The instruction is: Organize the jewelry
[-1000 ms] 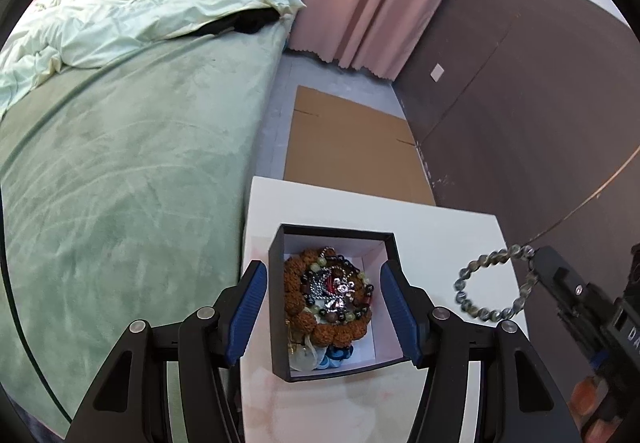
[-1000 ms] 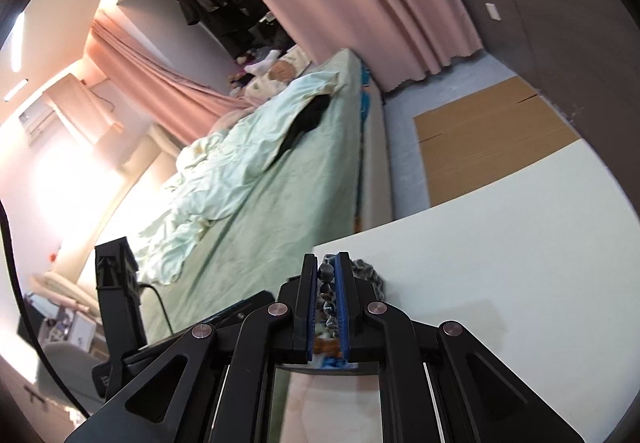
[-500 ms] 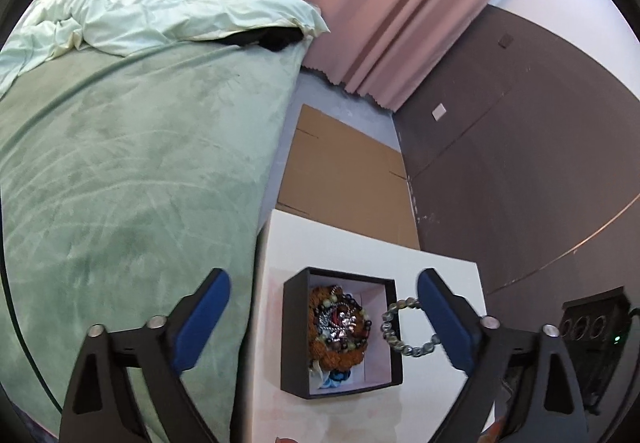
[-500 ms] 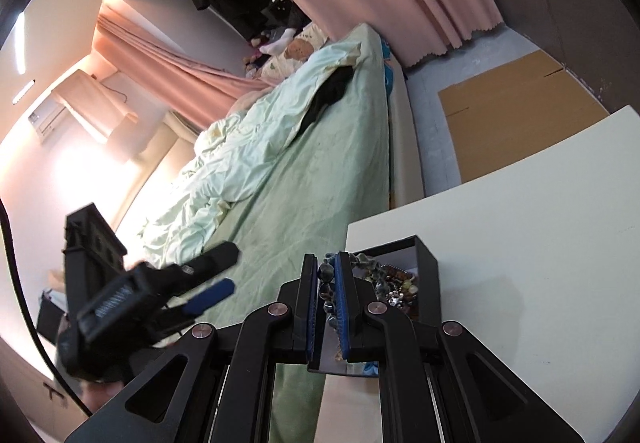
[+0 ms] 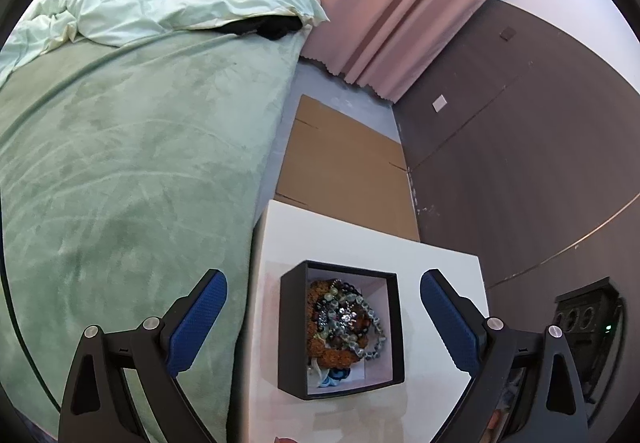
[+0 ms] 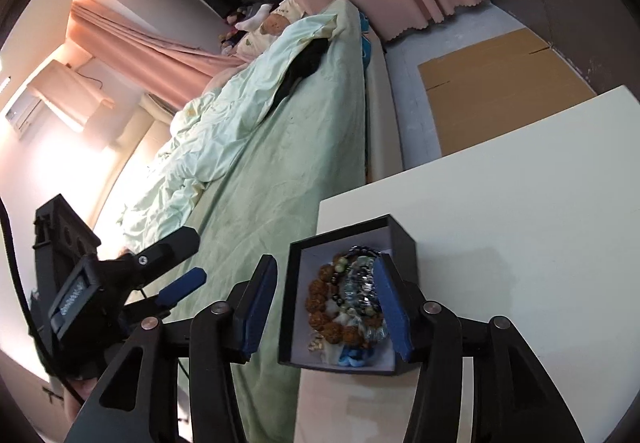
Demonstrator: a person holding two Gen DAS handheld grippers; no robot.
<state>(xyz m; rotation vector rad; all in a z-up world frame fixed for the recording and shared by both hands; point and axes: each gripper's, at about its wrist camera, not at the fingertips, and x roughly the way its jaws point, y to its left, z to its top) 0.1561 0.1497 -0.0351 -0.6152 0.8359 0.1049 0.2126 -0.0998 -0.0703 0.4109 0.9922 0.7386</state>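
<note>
A black box (image 5: 292,323) with a white lining stands near the left edge of the white table (image 5: 360,243). Inside lie a brown bead bracelet (image 5: 320,347), a grey bead bracelet (image 5: 372,327) and other pieces in a heap. My left gripper (image 5: 322,319) hangs wide open above the box (image 6: 402,243) with nothing between its pads. My right gripper (image 6: 324,307) hovers over the box, its jaws opening. The grey bead bracelet (image 6: 360,279) rests on the heap beside the brown one (image 6: 320,307), free of the pads. The left gripper (image 6: 192,259) shows at the left of the right wrist view.
A bed with a green cover (image 5: 120,163) runs along the table's left edge. Flat cardboard (image 5: 344,171) lies on the floor beyond the table. Pink curtains (image 5: 392,3) and a dark wall panel (image 5: 520,143) stand behind. The table (image 6: 520,243) stretches to the right of the box.
The right jaws went from shut on the grey bead bracelet to apart, and the bracelet now lies in the box. The left gripper opened wide and drew back from the box.
</note>
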